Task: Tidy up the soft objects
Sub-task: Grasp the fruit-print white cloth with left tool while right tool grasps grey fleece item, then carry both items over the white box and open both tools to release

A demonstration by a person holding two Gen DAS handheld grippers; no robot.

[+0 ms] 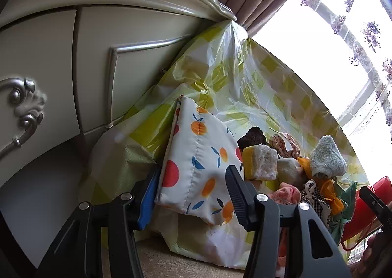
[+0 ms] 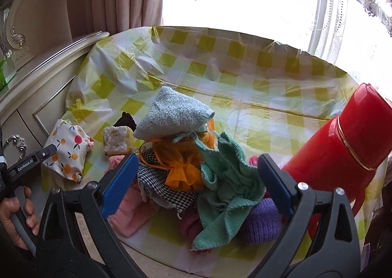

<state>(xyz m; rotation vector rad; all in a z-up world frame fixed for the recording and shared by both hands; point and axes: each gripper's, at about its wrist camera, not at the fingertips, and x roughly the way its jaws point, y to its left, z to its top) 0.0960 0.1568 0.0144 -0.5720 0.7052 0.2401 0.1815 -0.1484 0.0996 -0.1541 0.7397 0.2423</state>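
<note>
1. The left wrist view alone shows the cream carved cabinet front [image 1: 56,62] up close, at far left.
2. The left gripper [image 1: 193,187] has the white fruit-print fabric pouch [image 1: 196,163] between its 2 half-spread fingers; whether the pads press it, I cannot tell.
3. The yellow sponge block [image 1: 259,161] lies just right of the pouch, on the yellow-checked plastic sheet [image 2: 245,62].
4. The right wrist view alone shows the whole pile: pale blue folded towel [image 2: 171,112] on top, orange mesh bag [image 2: 182,167], teal cloth [image 2: 227,189].
5. The right gripper [image 2: 196,181] stands wide open above the pile, holding nothing.
6. The red plastic flask [image 2: 343,150] stands at far right.
</note>
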